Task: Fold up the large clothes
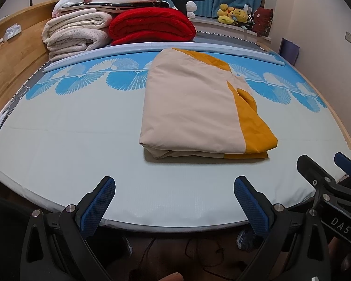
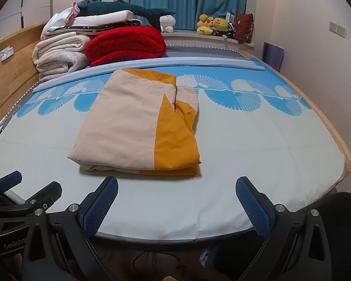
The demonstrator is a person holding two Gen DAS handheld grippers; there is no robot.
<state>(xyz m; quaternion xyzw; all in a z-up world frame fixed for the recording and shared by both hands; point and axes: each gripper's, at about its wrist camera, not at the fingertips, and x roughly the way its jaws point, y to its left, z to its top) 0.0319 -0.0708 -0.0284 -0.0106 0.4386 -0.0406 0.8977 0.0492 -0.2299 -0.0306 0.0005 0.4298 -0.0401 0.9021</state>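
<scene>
Duvet cover [image 1: 196,103], beige and yellow, is lying folded mid-bed [image 1: 70,145]. Left gripper [image 1: 174,201] and right gripper [image 2: 176,201] are hanging at the near edge, both spread wide, holding nothing. Only the left view is showing "DAS" lettering, the right one "GenRobo".

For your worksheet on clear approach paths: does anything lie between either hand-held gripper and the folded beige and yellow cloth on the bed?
Nothing visible does. Only bare pale sheet separates the open left hand-held gripper and the open right hand-held gripper from the folded cloth.
</scene>
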